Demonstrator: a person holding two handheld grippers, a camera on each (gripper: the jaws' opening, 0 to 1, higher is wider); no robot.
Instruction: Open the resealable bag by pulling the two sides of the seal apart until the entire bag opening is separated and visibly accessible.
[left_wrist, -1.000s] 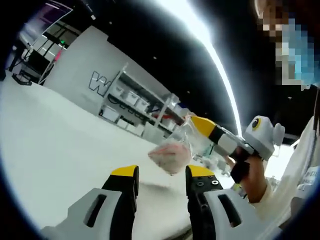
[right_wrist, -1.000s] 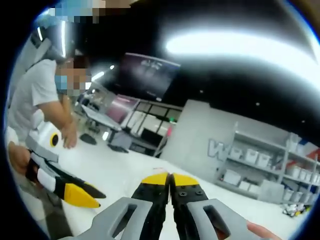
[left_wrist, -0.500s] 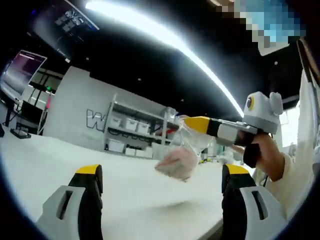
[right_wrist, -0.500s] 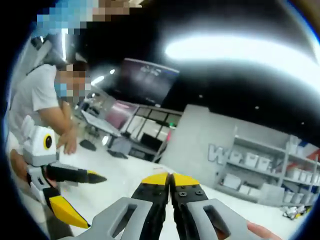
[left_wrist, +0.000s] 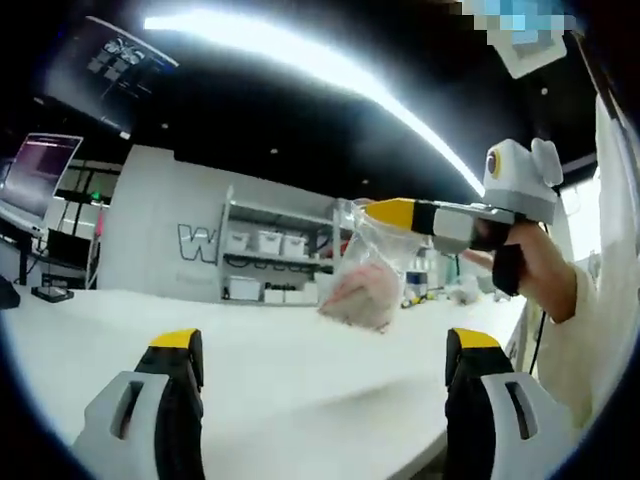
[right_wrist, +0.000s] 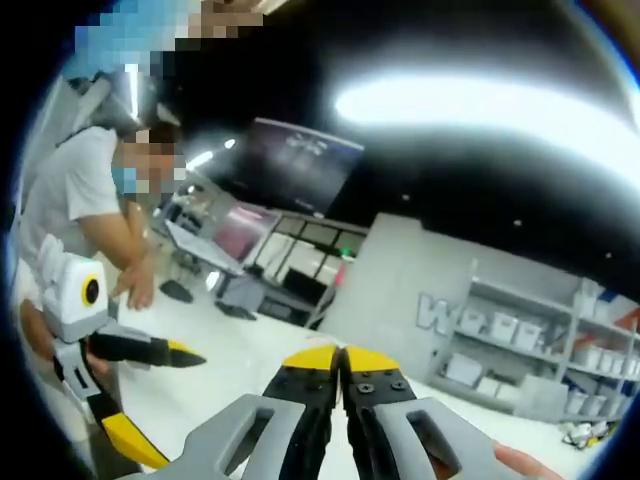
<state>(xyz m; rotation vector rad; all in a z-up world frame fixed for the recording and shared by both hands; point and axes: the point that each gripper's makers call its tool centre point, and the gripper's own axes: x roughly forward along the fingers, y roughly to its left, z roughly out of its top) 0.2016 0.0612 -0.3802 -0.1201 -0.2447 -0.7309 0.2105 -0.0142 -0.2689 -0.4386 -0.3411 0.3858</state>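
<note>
Bag: hung above the white table, top edge pinched by the clenched right gripper; seal apparently unopened. Left gripper: jaws since spread wide, nothing grasped, readied for the free side.

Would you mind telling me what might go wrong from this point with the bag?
The bag hangs above the white table from the right tool alone, pinched at its top edge; it may slip and drop. The left tool is wide open and apart from it, so its grab could miss the other side of the seal.
</note>
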